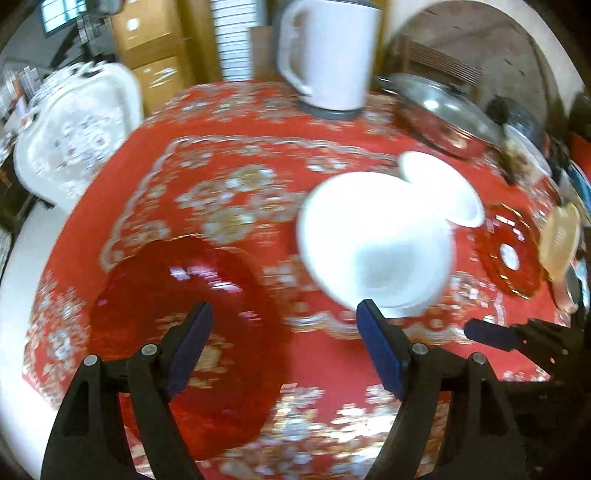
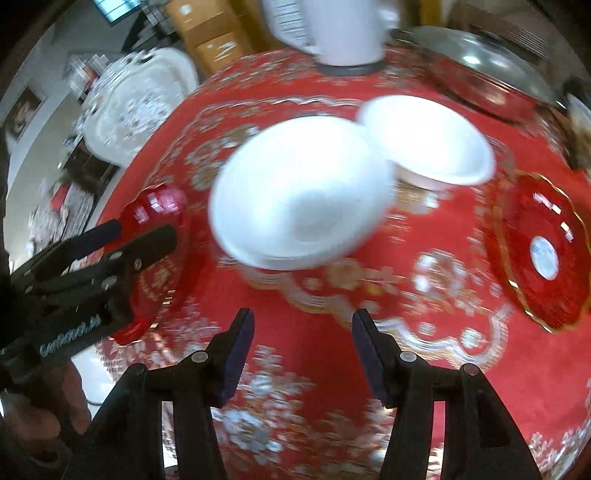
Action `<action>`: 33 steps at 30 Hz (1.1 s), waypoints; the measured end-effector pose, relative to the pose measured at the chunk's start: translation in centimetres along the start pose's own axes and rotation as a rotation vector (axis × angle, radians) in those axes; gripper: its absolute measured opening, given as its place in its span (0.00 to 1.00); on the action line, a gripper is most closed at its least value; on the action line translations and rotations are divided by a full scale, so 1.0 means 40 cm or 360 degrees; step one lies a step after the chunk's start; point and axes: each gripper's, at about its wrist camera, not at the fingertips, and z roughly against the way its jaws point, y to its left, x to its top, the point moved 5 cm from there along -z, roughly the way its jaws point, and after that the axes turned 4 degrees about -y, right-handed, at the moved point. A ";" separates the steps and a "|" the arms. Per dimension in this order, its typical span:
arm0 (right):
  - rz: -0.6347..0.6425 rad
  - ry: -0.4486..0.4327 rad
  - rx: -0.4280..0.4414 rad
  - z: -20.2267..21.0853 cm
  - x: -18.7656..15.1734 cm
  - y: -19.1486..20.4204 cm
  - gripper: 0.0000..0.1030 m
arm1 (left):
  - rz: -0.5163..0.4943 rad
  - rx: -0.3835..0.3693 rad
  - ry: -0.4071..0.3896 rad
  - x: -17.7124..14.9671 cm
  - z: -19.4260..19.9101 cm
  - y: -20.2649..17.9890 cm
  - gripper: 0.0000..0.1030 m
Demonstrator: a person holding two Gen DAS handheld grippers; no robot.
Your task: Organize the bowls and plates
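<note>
On the red patterned tablecloth (image 1: 236,122), a large white bowl (image 1: 376,240) (image 2: 299,192) touches a smaller white bowl (image 1: 443,184) (image 2: 428,140) behind it. A dark red plate (image 1: 177,332) (image 2: 155,206) lies at the near left. A small gold-rimmed red plate (image 1: 513,254) (image 2: 543,251) lies to the right. My left gripper (image 1: 284,314) (image 2: 146,229) is open, its left finger over the dark red plate and its right fingertip at the large bowl's near rim. My right gripper (image 2: 303,317) is open and empty, short of the large bowl. One of its fingers (image 1: 491,334) shows low on the right in the left wrist view.
A white kettle (image 1: 325,55) (image 2: 343,29) stands at the table's far edge. A glass pot lid (image 1: 443,114) (image 2: 491,70) lies at the back right, and a white chair (image 1: 74,129) (image 2: 136,99) stands off the left side. A cream utensil (image 1: 559,236) lies at the far right. Both views are motion-blurred.
</note>
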 end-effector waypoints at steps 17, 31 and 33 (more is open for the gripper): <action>-0.0551 -0.0124 -0.0309 0.158 -0.080 -0.480 0.60 | -0.0360 -0.0228 0.0078 0.063 -0.097 -0.461 0.78; -0.0885 -0.0200 -0.0275 0.139 -0.063 -0.687 0.60 | -0.0402 -0.0194 0.0198 0.099 -0.229 -0.601 0.78; -0.0907 -0.0197 -0.0280 0.123 -0.053 -0.699 0.60 | -0.0411 -0.0200 0.0220 0.091 -0.242 -0.615 0.78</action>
